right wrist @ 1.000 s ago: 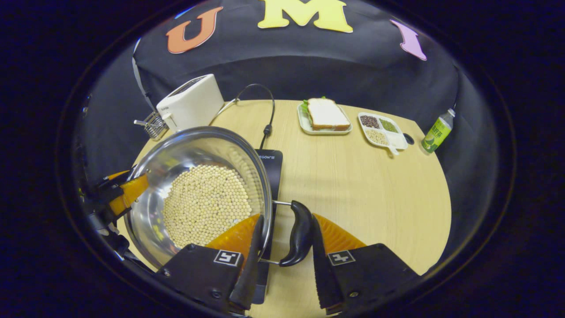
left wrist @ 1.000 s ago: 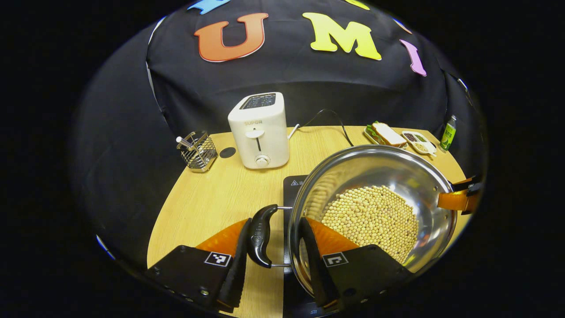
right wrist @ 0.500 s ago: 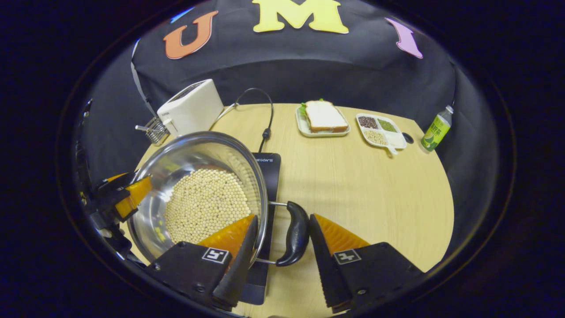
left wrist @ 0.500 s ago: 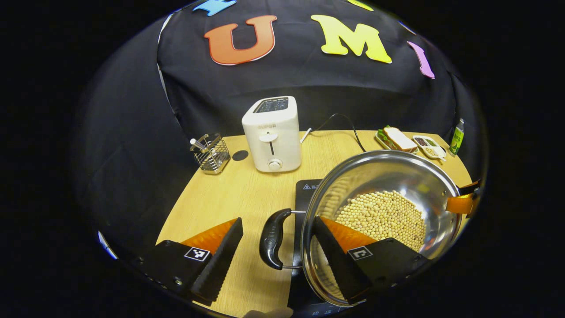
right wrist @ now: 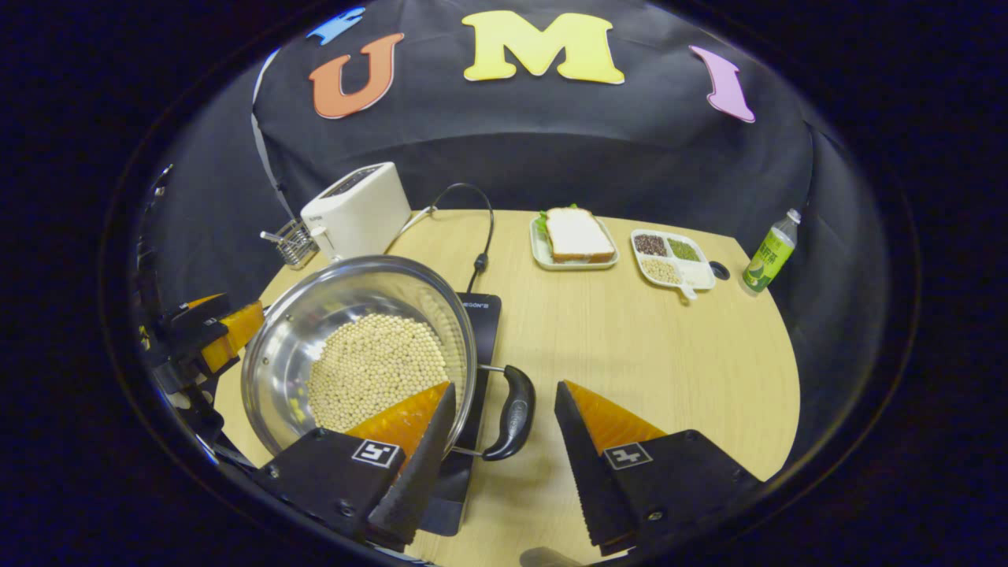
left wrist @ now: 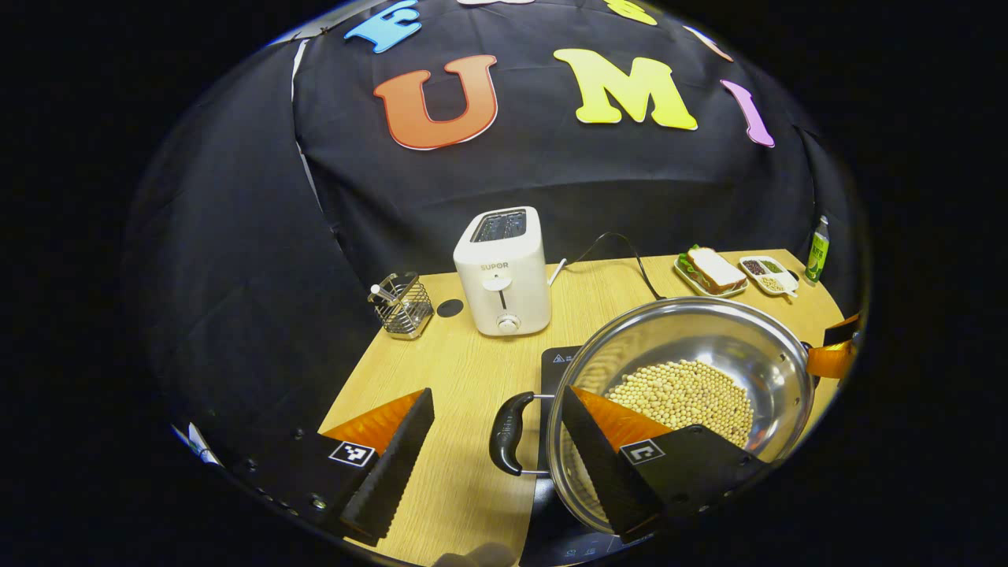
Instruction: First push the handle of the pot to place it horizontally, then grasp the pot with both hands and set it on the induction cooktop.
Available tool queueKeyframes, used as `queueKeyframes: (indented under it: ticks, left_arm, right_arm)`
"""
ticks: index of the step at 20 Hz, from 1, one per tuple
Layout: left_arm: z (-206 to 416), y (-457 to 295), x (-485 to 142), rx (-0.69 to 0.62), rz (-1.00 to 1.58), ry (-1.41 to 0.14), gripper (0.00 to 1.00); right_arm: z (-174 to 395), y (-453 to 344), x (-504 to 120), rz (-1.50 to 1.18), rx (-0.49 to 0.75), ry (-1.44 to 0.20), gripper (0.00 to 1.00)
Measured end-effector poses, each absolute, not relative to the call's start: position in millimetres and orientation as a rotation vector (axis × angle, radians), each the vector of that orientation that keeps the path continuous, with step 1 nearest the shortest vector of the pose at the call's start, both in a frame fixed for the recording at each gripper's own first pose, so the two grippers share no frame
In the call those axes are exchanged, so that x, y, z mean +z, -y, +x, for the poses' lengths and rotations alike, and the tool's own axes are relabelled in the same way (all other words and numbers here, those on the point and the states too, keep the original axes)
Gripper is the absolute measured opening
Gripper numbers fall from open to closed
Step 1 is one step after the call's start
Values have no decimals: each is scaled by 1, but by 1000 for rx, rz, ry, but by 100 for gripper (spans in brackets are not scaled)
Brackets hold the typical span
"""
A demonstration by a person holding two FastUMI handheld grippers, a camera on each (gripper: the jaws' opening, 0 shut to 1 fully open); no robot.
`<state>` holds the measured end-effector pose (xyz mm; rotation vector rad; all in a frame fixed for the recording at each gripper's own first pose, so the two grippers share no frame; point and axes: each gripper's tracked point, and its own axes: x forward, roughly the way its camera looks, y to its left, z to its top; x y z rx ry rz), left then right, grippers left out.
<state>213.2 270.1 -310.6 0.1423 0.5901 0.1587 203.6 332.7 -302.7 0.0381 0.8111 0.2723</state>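
Table (right wrist: 669, 354): your widest open room is the bare wood right of the cooktop, running to the curved front edge; the far edge carries the clutter
Cooktop (right wrist: 479, 315): dark slab under the pot, its far right corner and right edge showing past the pot wall
Pot (left wrist: 709, 335): steel, holding pale beans (right wrist: 374, 366), sits on the cooktop; you see its rim overhang the slab's left edge in the left gripper view
Toaster (left wrist: 504, 272): stands at the far left of the table, well apart from the pot, cord trailing right
Sandwich plate (right wrist: 575, 236): far edge, with the divided dish (right wrist: 673, 260) just beside it and the bottle (right wrist: 768, 252) near the right edge
Wire basket (left wrist: 402, 305): left of the toaster, near the table's edge
Left gripper (left wrist: 492, 457): your fingers stand spread; the left pot handle (left wrist: 508, 433) lies between them, touching neither
Right gripper (right wrist: 504, 453): also spread wide; the right pot handle (right wrist: 512, 413) sits in the gap, free of both fingers
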Motion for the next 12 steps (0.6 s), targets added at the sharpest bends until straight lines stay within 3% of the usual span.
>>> queueKeyframes:
  ticks: [1, 8, 12]
  left_arm:
    - [209, -270, -298, 170, 158, -565, 97]
    - [162, -200, -164, 146, 154, -298, 96]
    - [115, -148, -92, 128, 156, -174, 96]
  right_arm:
    - [202, -330, -294, 21, 283, -779, 80]
    - [173, -280, -198, -91, 317, -520, 80]
    - [141, -224, -144, -73, 294, -410, 87]
